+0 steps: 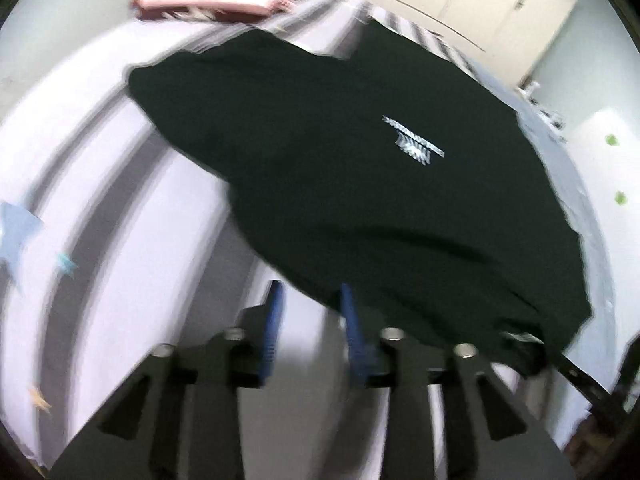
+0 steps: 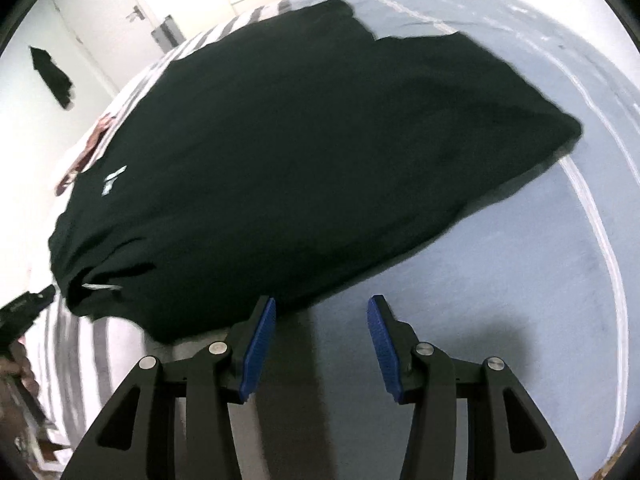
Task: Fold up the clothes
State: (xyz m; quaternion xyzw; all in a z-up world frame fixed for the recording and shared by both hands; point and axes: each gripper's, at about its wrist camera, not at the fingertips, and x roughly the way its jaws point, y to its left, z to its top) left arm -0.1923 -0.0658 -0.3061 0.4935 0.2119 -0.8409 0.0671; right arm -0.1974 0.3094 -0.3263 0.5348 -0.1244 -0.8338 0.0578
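A dark, near-black T-shirt (image 1: 360, 184) with a small white chest print (image 1: 416, 140) lies spread out flat on the bed, its neck label (image 1: 524, 336) at the near right. My left gripper (image 1: 310, 294) is open just short of the shirt's near edge; its right blue pad (image 1: 350, 320) overlaps the hem, and nothing sits between the pads. In the right wrist view the same shirt (image 2: 300, 160) fills the middle. My right gripper (image 2: 320, 310) is open and empty over blue sheet, its left pad (image 2: 260, 344) at the shirt's edge.
The bed has a grey-and-white striped cover (image 1: 120, 208) with star prints (image 1: 16, 232) and a blue sheet (image 2: 500, 280). A pink folded item (image 1: 208, 0) lies at the far end. Cupboard doors (image 1: 460, 0), a door (image 2: 120, 12) and a dark garment on the wall (image 2: 52, 72) stand beyond.
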